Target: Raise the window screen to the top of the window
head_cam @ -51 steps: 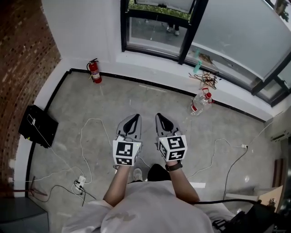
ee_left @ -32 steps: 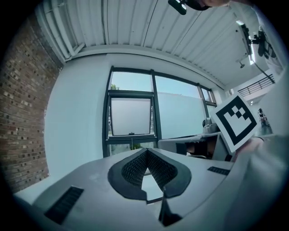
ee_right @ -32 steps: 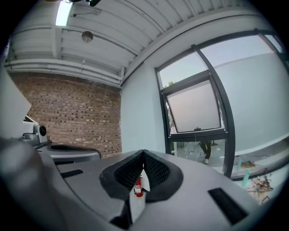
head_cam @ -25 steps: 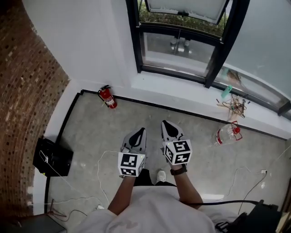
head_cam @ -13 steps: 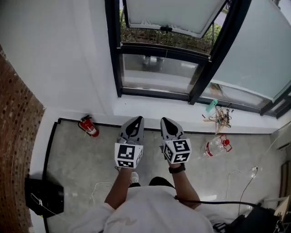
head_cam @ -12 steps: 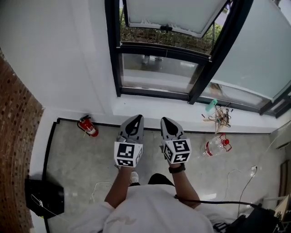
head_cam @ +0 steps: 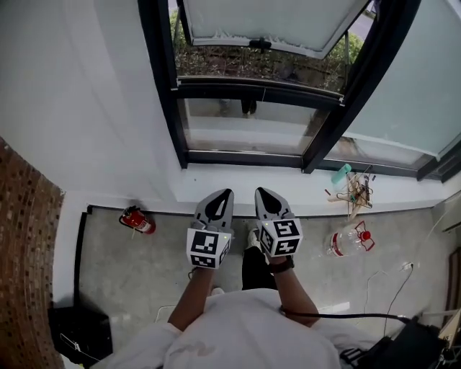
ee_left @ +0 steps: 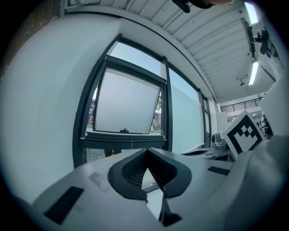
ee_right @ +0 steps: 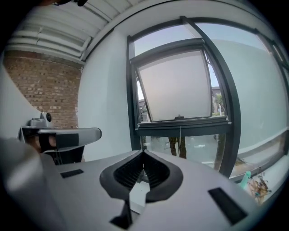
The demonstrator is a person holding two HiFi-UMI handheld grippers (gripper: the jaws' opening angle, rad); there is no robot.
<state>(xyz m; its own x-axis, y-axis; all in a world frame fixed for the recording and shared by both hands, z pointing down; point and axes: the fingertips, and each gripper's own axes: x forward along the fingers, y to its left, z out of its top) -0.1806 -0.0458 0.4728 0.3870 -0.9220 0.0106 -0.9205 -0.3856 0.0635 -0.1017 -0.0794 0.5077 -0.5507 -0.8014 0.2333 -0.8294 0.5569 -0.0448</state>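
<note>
The left tongs and right tongs are side by side at chest height, each pair pressed together on nothing. Both point at the window, which is straight ahead above a white sill, and neither touches it. Its upper sash is tilted outward. The screen cannot be made out in the opening. On the floor, an extinguisher lies left and a bottle right.
</note>
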